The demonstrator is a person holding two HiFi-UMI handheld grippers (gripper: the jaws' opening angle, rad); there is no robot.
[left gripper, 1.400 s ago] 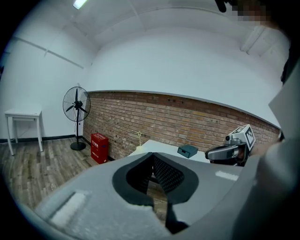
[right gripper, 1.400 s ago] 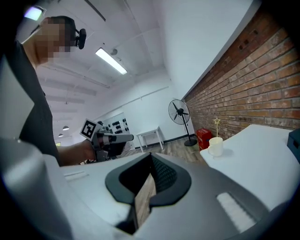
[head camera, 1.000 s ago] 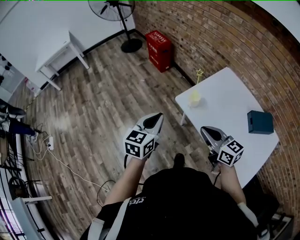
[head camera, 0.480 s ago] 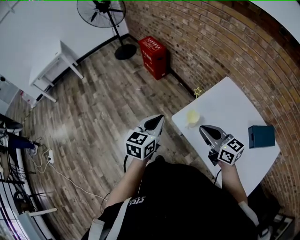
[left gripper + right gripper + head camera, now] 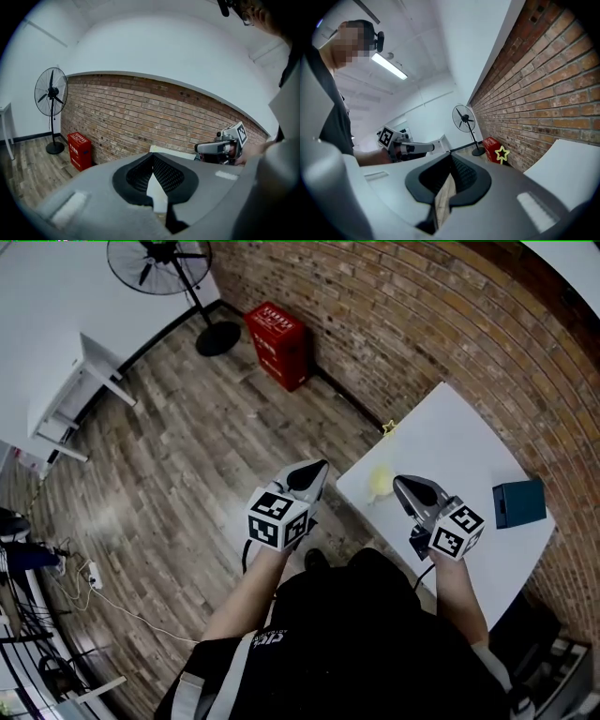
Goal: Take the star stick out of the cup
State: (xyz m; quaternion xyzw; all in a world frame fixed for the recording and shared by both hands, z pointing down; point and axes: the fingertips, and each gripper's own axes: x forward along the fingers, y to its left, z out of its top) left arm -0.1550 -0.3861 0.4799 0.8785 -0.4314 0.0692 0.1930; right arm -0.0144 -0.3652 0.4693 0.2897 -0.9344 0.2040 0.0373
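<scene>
Status: my left gripper (image 5: 315, 471) and right gripper (image 5: 403, 486) each have jaws pressed together, with nothing between them.

Only the head view shows the yellow cup (image 5: 380, 482), on the white table (image 5: 469, 446) just beside my right gripper at its 9 o'clock. The star stick (image 5: 388, 427) stands in it, star at the cup's 12 o'clock. The right gripper view shows the star alone.

Count: one cup, one star stick, one blue box (image 5: 518, 503), one red crate (image 5: 278, 343), one fan (image 5: 159, 254).
</scene>
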